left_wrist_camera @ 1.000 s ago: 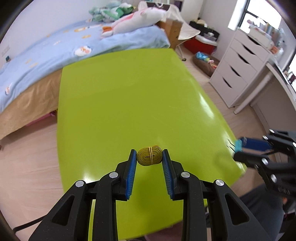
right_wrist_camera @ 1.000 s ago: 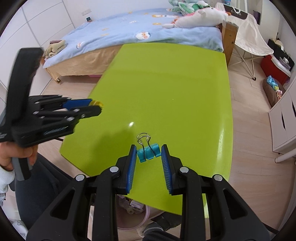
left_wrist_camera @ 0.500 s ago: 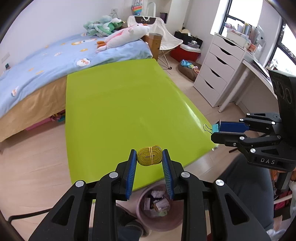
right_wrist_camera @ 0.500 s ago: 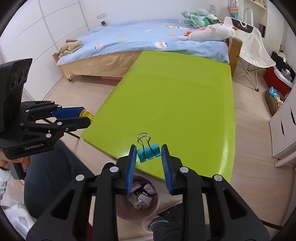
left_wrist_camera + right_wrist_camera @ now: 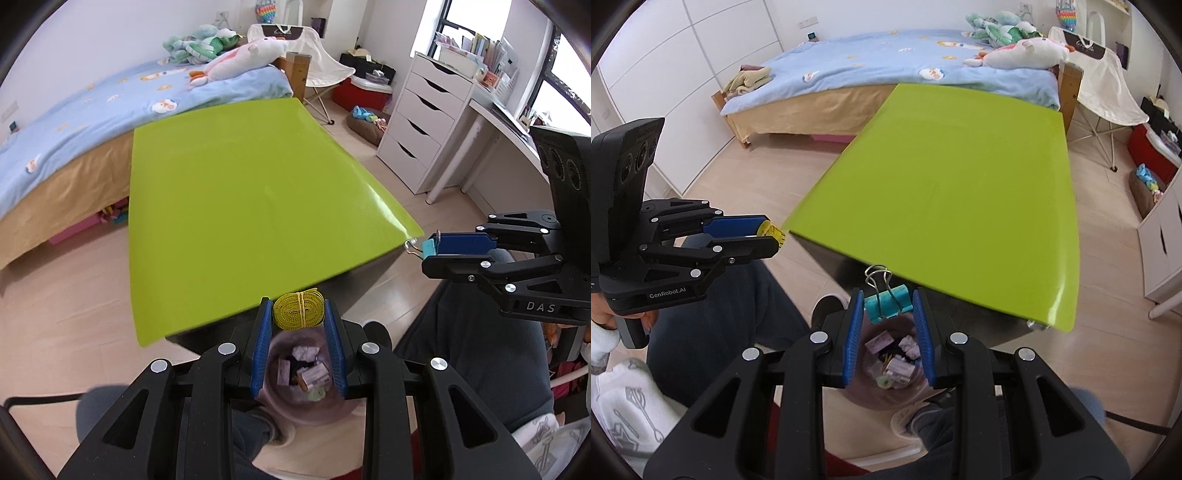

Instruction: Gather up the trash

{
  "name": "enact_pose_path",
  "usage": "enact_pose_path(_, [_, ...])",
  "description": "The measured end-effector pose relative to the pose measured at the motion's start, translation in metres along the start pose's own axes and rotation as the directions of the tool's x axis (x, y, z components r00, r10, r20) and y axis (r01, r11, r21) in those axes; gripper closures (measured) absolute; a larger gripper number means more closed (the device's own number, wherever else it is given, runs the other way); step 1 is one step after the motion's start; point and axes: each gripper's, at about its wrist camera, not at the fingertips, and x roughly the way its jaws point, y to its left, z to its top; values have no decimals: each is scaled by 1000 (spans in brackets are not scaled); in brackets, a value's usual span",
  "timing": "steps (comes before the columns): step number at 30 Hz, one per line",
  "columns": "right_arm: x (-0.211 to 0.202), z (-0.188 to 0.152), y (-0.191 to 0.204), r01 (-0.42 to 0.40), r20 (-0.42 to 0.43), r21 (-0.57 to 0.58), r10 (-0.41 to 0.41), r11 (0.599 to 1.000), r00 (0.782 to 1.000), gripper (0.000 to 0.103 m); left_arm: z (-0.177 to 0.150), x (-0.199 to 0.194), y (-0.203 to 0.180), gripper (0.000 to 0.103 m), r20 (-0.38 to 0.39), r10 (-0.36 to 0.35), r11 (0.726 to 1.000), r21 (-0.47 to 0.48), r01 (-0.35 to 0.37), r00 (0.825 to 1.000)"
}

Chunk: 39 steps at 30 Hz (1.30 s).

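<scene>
Trash bin (image 5: pixel 295 373) sits below both claws: left claw (image 5: pixel 298 319) pinches a soft, light coiled tape measure (image 5: pixel 298 313) across its sides, right claw (image 5: pixel 887 307) clamps a stiff binder clip (image 5: pixel 886 301) by its body.

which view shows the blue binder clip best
The right wrist view: the binder clip sits close up between the right claw's pads, body and wire handles plain to see, above the trash bin. The left wrist view shows it only small and side-on at that claw's tip, right of the green table.
</scene>
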Motion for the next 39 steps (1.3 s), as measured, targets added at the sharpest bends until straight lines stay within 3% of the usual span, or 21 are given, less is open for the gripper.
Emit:
enact_pose_path(12, [12,-21,18,-63,-52,-20,62,998,997,73,-17,-15,3,75,5,-9,1000,-20,9,1000])
enact_pose_path(13, [13,-20,17,-66,-54,-22,65,998,996,62,-16,-16,3,75,7,-8,1000,-20,8,1000])
enact_pose_path(14, [13,-20,17,-66,-51,-23,64,998,997,44,-16,-16,3,75,9,-8,1000,-21,8,1000])
enact_pose_path(19, [7,-20,11,-63,-15,11,63,998,998,14,-18,-16,3,75,6,-15,1000,-17,15,1000])
enact_pose_path(26, [-6,-21,-2,-24,18,77,23,997,1000,8,-21,-13,-6,75,-9,-44,999,7,44,999])
enact_pose_path(39, [-26,-24,-15,23,62,127,-31,992,998,8,-17,-8,-24,73,-28,-96,993,68,98,995])
